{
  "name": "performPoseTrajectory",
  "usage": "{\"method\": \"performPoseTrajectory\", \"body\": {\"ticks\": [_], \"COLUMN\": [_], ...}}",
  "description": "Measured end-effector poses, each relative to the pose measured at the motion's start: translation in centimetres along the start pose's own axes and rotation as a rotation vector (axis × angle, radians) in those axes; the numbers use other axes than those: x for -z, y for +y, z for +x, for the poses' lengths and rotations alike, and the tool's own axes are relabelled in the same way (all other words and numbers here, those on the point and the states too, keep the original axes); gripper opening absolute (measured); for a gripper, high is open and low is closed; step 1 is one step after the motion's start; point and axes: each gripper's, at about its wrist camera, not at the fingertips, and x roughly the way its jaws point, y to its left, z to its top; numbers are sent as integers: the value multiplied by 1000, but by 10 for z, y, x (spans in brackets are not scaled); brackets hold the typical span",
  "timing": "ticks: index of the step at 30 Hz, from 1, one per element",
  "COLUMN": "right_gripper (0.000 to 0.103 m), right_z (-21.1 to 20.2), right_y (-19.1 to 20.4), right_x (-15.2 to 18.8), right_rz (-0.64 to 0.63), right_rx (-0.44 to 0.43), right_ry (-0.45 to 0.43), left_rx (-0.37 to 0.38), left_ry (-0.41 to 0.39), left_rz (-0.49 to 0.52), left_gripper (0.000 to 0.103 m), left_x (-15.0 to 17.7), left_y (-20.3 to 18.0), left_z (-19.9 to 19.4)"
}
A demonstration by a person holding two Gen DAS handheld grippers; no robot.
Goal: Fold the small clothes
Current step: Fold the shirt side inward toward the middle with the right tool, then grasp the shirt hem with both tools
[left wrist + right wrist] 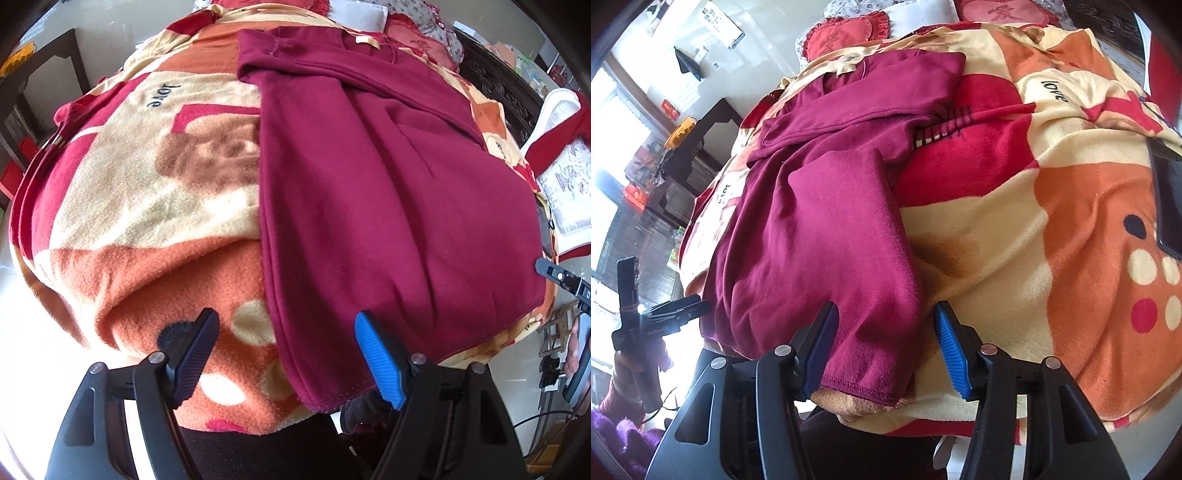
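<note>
Maroon sweatshirt (388,192) spread over patterned fleece blanket (147,206) on bed, hem toward 6 o'clock. Left gripper (286,354) released, straddling hem corner at 6 o'clock without pinching. Right gripper (884,343) released too, bracketing opposite hem corner, untouched.

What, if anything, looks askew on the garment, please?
The maroon garment is mostly flat on the blanket, but its near hem hangs over the blanket's edge; a striped cuff pokes out sideways.

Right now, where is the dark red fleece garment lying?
The dark red fleece garment lies spread on the orange, cream and red patterned blanket, its near hem at the blanket's front edge, between the right gripper's fingers.
</note>
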Motion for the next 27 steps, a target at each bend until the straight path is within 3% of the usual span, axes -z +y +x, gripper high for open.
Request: {"method": "performPoseTrajectory", "body": {"ticks": [10, 11, 13, 15, 18, 22, 27], "right_gripper": [34, 34, 22, 0, 0, 0, 0], "right_z": [9, 9, 10, 12, 13, -12, -52], "right_y": [-2, -3, -3, -2, 3, 15, 41], "right_x": [-3, -3, -4, -4, -3, -2, 7], "right_rz": [3, 4, 1, -5, -21, -35, -84], "right_rx": [-26, -31, -43, -48, -52, -120, -192], "right_ry": [-8, -10, -16, -11, 1, -25, -37], "left_rx": [12, 16, 14, 9, 34, 80, 80], "left_ry": [34, 36, 48, 48, 47, 7, -111], "left_rz": [-4, -5, -5, -3, 6, -2, 15], "left_gripper": [79, 74, 61, 41, 11, 8, 7], "left_x": [0, 0, 0, -1, -5, -12, -13], "left_y": [-4, -5, -6, -6, -7, 3, 21], "left_z": [15, 16, 21, 21, 15, -12, -63]}}
